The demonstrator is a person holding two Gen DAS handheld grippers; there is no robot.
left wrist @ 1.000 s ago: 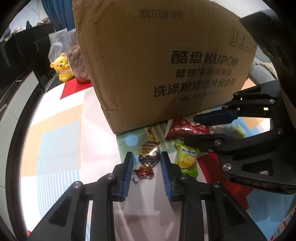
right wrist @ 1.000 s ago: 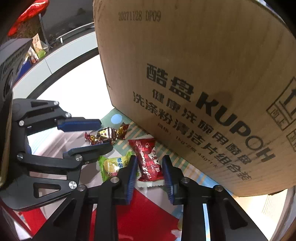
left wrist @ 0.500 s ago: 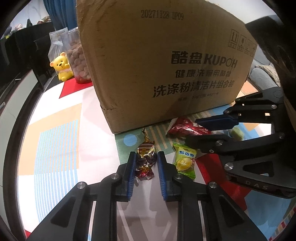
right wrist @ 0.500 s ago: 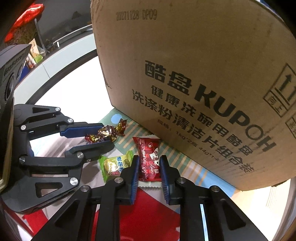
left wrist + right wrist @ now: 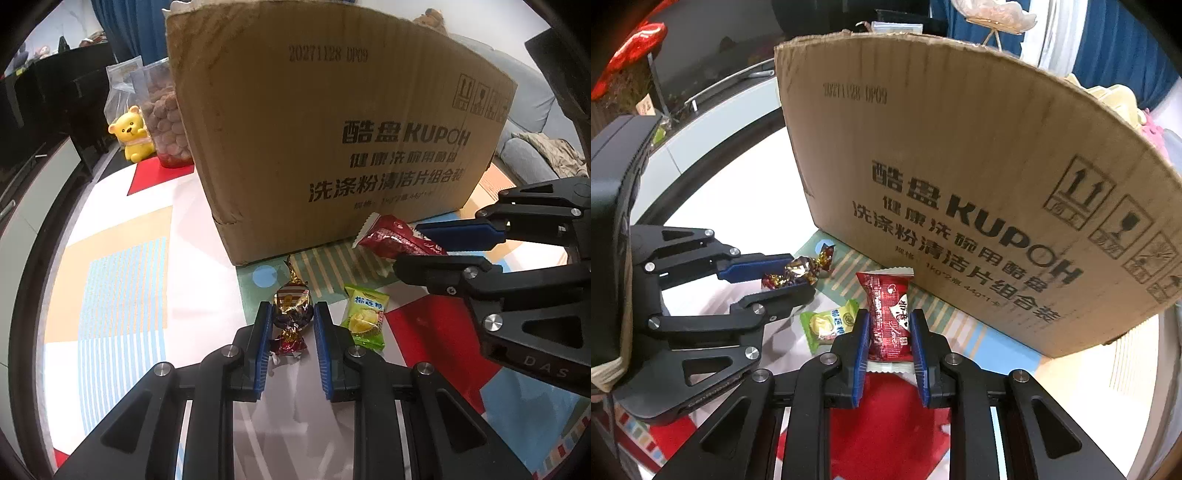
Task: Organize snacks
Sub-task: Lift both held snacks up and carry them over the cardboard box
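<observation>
My left gripper (image 5: 291, 314) is shut on a gold-and-purple twist-wrapped candy (image 5: 291, 306), lifted off the table; it also shows in the right wrist view (image 5: 798, 271). My right gripper (image 5: 888, 325) is shut on a red snack packet (image 5: 888, 310), also lifted; that packet shows in the left wrist view (image 5: 391, 238) between the right gripper's fingers (image 5: 458, 234). A green durian candy (image 5: 364, 317) lies on the mat between the two grippers, seen too in the right wrist view (image 5: 827, 325). A big cardboard box (image 5: 332, 140) stands just behind.
A yellow bear figure (image 5: 131, 133) and a bag of brown round snacks (image 5: 164, 118) stand left of the box. The colourful patterned mat (image 5: 122, 288) covers the table. A sofa (image 5: 532, 110) lies beyond on the right.
Both grippers closed on their snacks, the left on the twist candy and the right on the red packet, and rose with them; the box top edge has come into view.
</observation>
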